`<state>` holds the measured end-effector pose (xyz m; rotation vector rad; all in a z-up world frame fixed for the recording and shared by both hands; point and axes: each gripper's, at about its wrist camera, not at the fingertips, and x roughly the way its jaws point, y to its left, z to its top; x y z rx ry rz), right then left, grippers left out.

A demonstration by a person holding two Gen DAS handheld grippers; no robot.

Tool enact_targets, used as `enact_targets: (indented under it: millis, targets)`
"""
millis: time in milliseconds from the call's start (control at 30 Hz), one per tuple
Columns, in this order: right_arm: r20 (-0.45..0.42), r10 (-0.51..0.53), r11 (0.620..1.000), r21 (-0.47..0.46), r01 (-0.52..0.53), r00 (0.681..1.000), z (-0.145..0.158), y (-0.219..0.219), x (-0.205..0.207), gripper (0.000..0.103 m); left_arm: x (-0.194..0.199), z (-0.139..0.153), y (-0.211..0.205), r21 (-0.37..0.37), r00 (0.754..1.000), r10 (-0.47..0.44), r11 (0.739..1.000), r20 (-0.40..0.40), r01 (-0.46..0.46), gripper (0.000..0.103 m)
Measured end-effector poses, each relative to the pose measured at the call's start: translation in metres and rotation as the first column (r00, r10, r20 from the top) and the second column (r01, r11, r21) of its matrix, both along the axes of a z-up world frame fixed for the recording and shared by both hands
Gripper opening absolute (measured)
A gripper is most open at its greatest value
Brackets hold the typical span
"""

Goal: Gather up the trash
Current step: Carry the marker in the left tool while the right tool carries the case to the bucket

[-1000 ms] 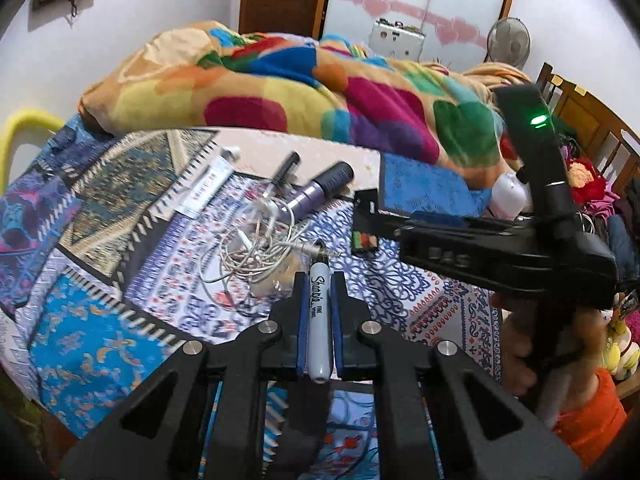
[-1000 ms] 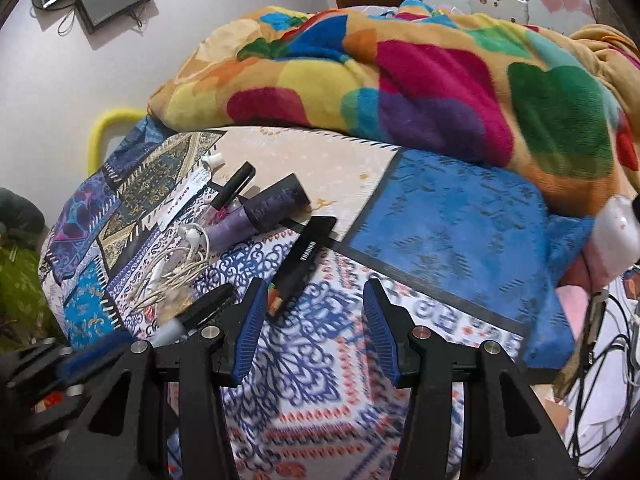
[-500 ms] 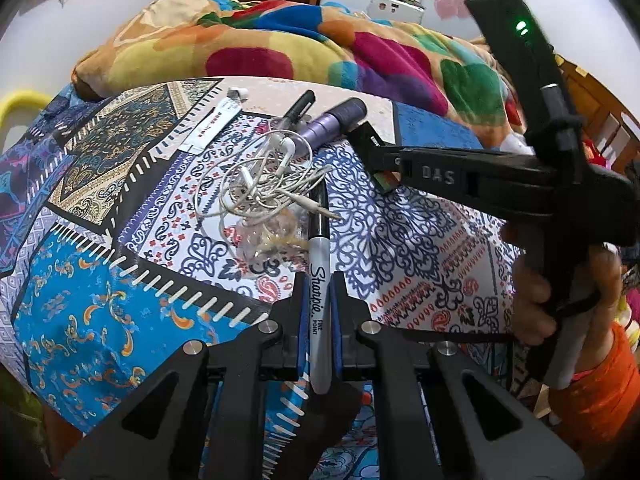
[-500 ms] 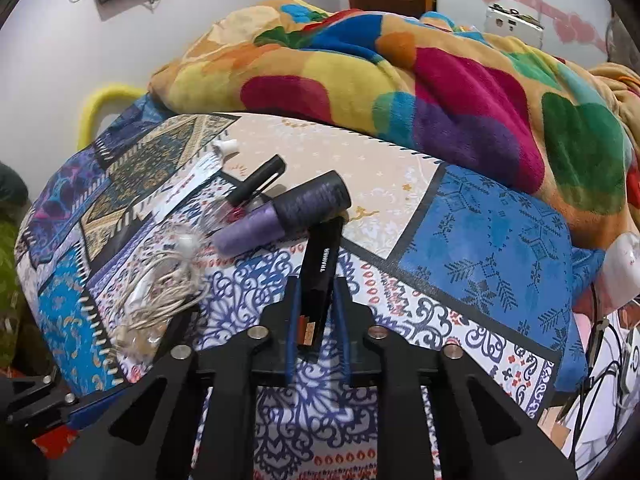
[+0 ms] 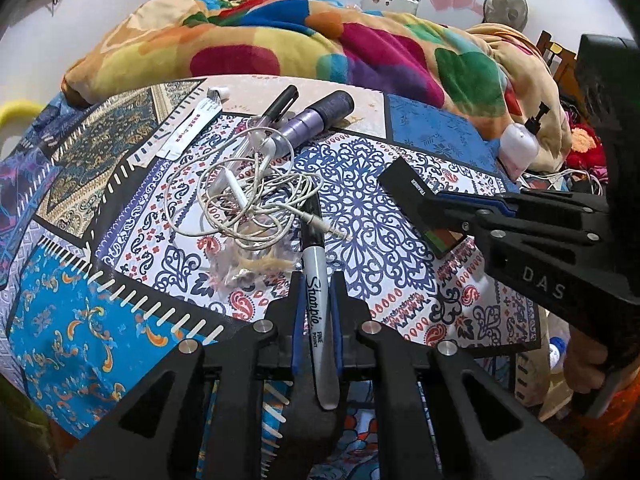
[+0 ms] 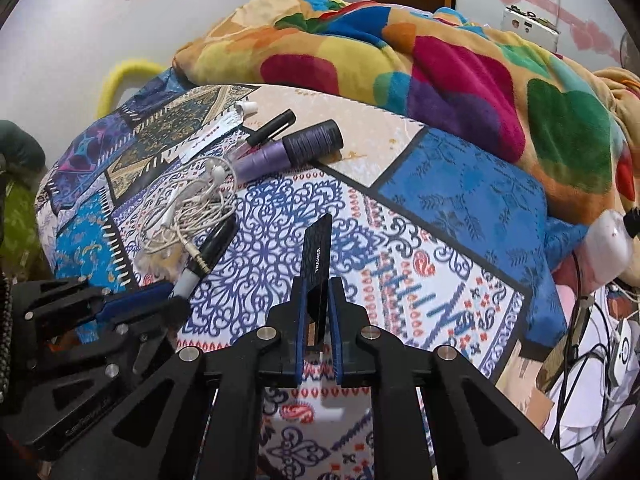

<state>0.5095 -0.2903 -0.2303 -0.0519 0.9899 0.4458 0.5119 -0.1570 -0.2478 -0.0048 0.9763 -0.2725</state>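
My left gripper [image 5: 316, 280] is shut on a grey Sharpie marker [image 5: 316, 304], held just above the patterned bedspread [image 5: 120, 320]; the marker's black cap points at a tangle of white earphones [image 5: 240, 200]. My right gripper [image 6: 316, 284] is shut on a flat black box marked TRAINER [image 6: 318, 256], lifted off the bed. The box also shows in the left wrist view [image 5: 416, 204], and the marker in the right wrist view [image 6: 204, 256]. A purple tube [image 5: 316, 120], a black pen [image 5: 280, 102] and a white tube [image 5: 196, 124] lie further back.
A crumpled clear wrapper [image 5: 248, 268] lies under the earphones. A bright heart-print blanket [image 5: 320, 48] is heaped along the far side. A white pump bottle [image 5: 520, 144] sits at the right bed edge, with cables [image 6: 600, 344] beyond it.
My right gripper closed on the black box and lifted it toward me. My left gripper drew back slightly with the marker.
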Motion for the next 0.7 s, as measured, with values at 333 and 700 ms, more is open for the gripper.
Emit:
enact_targets:
  millis: [333,700]
  targets:
    - [-0.012,-0.001,0.999,0.044,0.002,1.000,-0.006,0.007,-0.001,0.026,-0.003,0.000,0.000,0.010,1.000,-0.011,1.000,0.022,0.011,0.010]
    - [0.082,-0.012,0.999,-0.032,0.014,0.997,0.008,0.009,-0.017,0.004,-0.018,0.006,-0.016,0.009,0.997,-0.071,0.997,0.005,0.071,0.010]
